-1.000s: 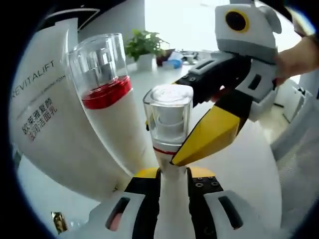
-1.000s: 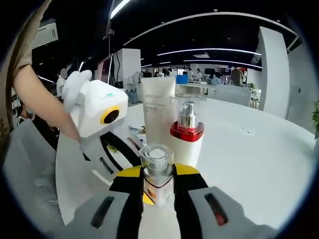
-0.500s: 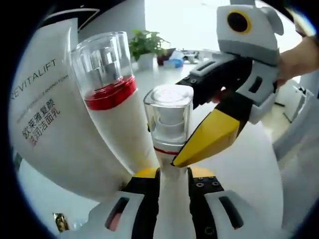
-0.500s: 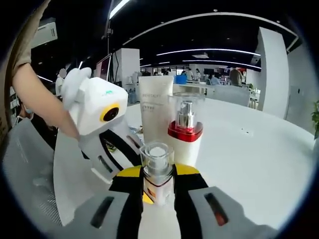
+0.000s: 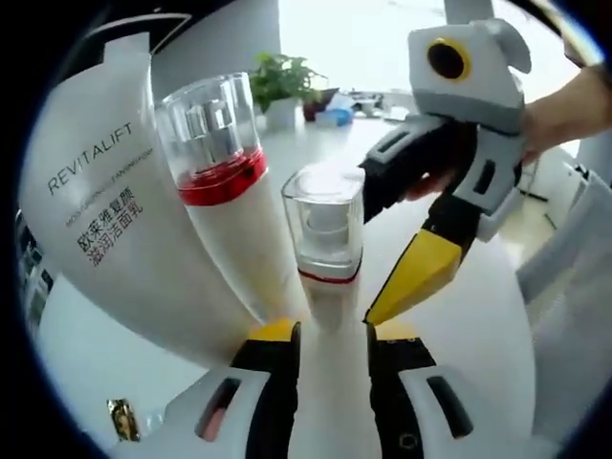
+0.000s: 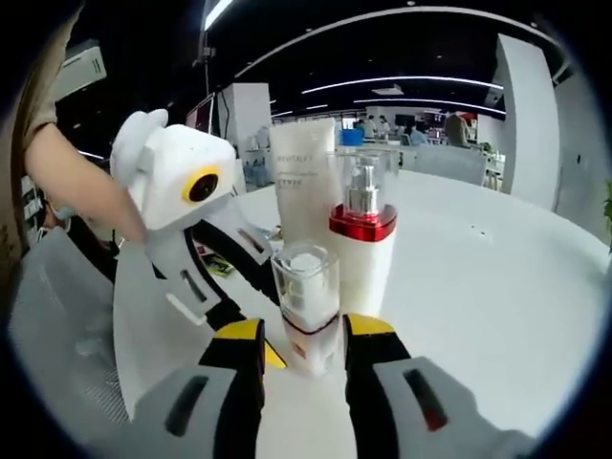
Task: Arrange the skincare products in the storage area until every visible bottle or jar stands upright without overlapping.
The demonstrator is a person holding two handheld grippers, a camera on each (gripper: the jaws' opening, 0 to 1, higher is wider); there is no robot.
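Left gripper view shows, on the white table (image 5: 459,316), a white tube (image 5: 115,220), a red-ringed pump bottle (image 5: 225,191) and a small clear-capped bottle (image 5: 325,244) standing upright, between both grippers' parted, empty claws: left gripper (image 5: 330,335), right gripper (image 5: 411,277).

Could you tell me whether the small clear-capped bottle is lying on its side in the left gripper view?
No, the small bottle stands upright on the white table, beside the taller red-collared pump bottle.

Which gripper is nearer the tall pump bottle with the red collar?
Left, as far as I can tell. The left gripper sits right beside the red-collared pump bottle; the right gripper straddles the small bottle in front of it.
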